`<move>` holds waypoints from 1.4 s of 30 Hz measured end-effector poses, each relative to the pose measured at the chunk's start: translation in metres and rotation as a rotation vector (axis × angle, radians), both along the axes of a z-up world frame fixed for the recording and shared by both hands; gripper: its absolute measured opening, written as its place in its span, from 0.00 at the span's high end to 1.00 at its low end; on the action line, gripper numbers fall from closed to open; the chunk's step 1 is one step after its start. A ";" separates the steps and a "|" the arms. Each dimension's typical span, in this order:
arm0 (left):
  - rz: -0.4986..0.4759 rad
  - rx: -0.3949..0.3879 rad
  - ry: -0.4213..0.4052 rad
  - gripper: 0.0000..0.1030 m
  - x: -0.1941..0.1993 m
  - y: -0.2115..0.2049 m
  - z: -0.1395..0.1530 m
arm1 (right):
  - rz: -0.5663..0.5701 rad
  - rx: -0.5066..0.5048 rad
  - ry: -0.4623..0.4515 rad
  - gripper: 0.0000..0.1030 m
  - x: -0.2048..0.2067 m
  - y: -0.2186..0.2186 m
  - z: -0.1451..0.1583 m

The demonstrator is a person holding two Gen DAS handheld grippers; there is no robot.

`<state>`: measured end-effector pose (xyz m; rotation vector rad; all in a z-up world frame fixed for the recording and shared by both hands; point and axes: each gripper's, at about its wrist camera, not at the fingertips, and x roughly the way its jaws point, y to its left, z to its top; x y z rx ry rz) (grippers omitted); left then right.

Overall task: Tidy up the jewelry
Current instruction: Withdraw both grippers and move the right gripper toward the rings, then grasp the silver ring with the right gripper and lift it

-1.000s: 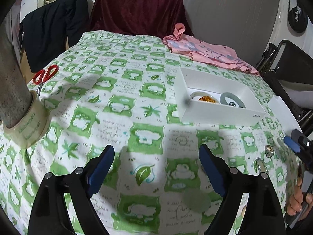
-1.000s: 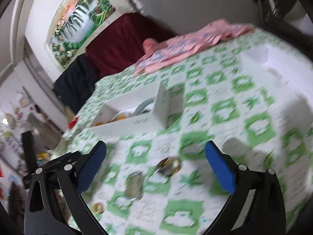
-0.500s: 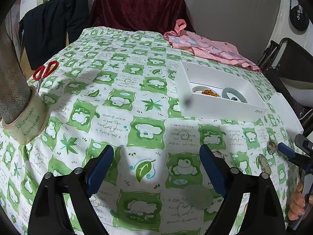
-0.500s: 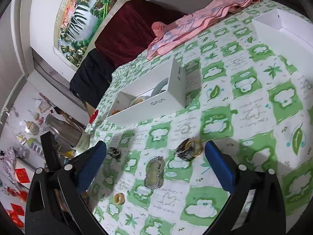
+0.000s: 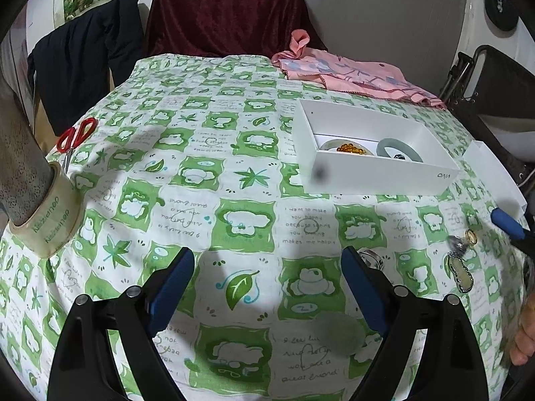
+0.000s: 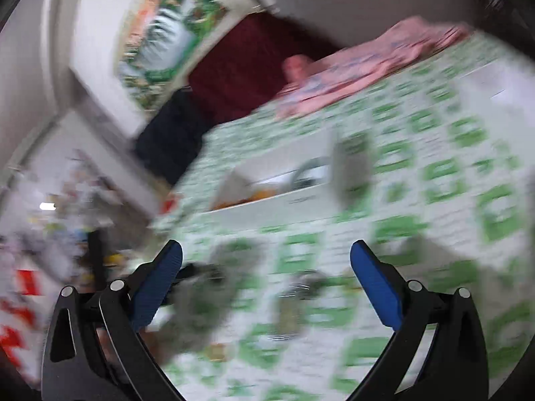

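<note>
So we've got beads and a bangle in the open white cardboard box (image 5: 374, 173); loose silver ring (image 5: 371, 258) and oval pendant (image 5: 463, 272) wait on the tabletop (image 5: 200, 153), both jaws apart, empty.

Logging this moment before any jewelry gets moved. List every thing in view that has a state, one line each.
left gripper: open, empty, above the tablecloth.
right gripper: open, empty; view blurred.
white box: lidless, holding a jade bangle and amber beads.
pendant: flat on the cloth, outside the box.
gold ring: on the cloth, outside the box.
red scissors: closed.
</note>
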<state>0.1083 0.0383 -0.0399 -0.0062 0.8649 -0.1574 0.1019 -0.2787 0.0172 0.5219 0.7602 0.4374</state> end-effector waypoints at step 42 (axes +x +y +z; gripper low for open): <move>-0.175 0.094 -0.057 0.15 -0.017 -0.039 0.001 | 0.030 -0.441 0.109 0.78 0.011 0.042 -0.031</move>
